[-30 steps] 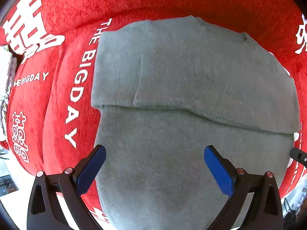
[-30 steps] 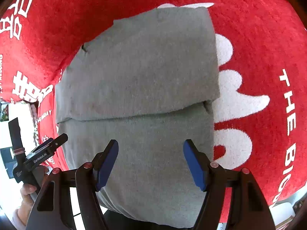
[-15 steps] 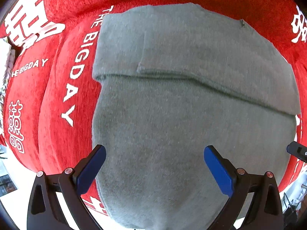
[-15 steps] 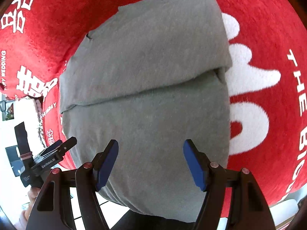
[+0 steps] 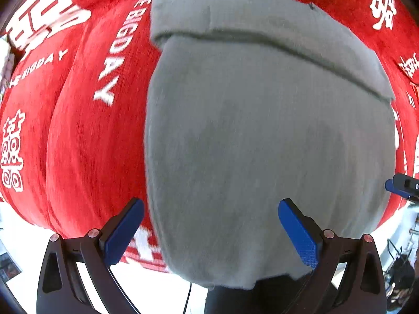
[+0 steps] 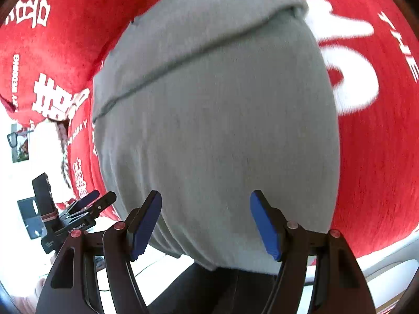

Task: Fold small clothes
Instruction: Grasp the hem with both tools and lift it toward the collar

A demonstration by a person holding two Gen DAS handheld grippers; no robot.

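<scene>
Grey folded garment [image 5: 262,136] lengthwise toward both wide-spread, empty claws: left claw [image 5: 210,225], right claw [image 6: 205,222].

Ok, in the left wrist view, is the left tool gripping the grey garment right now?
No, the left tool stands wide open above the grey garment, its blue pads apart and pinching no fabric.

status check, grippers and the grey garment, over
Left gripper open, right gripper open, both empty above near hem. Grey garment flat on red blanket, far part folded over. Nothing in the way.
</scene>
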